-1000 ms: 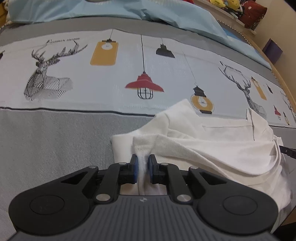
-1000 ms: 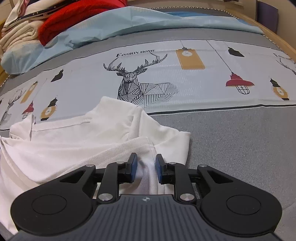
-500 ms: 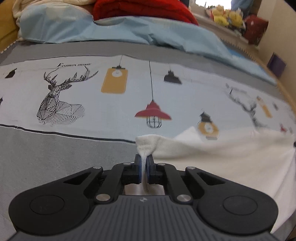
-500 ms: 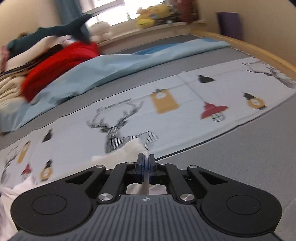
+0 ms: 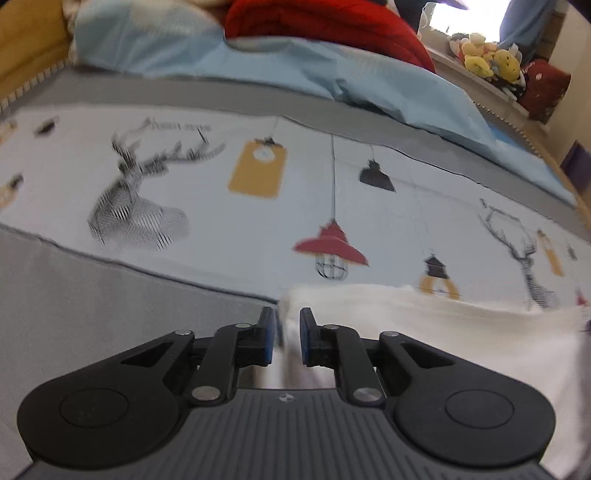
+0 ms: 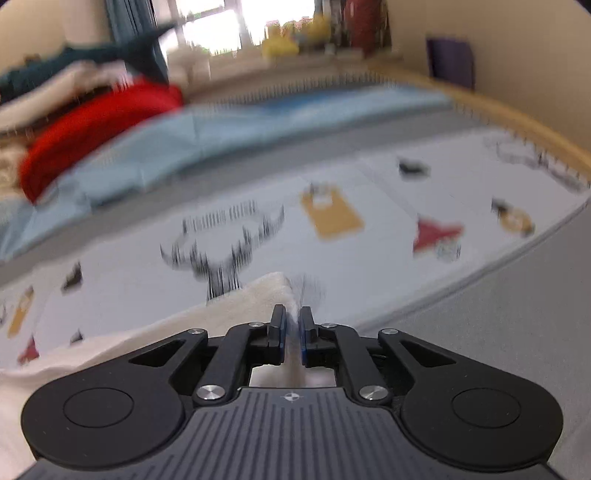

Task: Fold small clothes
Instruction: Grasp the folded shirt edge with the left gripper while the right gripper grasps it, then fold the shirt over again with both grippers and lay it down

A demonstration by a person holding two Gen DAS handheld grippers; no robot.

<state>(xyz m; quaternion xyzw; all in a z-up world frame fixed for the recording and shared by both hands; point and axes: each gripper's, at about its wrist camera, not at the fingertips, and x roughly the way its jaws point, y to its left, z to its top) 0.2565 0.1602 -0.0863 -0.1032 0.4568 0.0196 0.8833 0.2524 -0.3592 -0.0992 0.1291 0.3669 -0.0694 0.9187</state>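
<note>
Nearest, the left gripper [image 5: 285, 334] has its jaws just parted, a fold of the one small white cotton garment [image 5: 424, 325] loose between them; the right gripper [image 6: 291, 334] has its jaws all but closed, having opened slightly, pinching that garment's other corner [image 6: 273, 291]; the cloth lies stretched across the bed's grey and pale printed sheet [image 5: 229, 236], so the fold looks barely begun, with the doubling-over left. Beyond: one light blue quilt [image 5: 332, 77], one red blanket [image 5: 325, 22]; two grippers.
</note>
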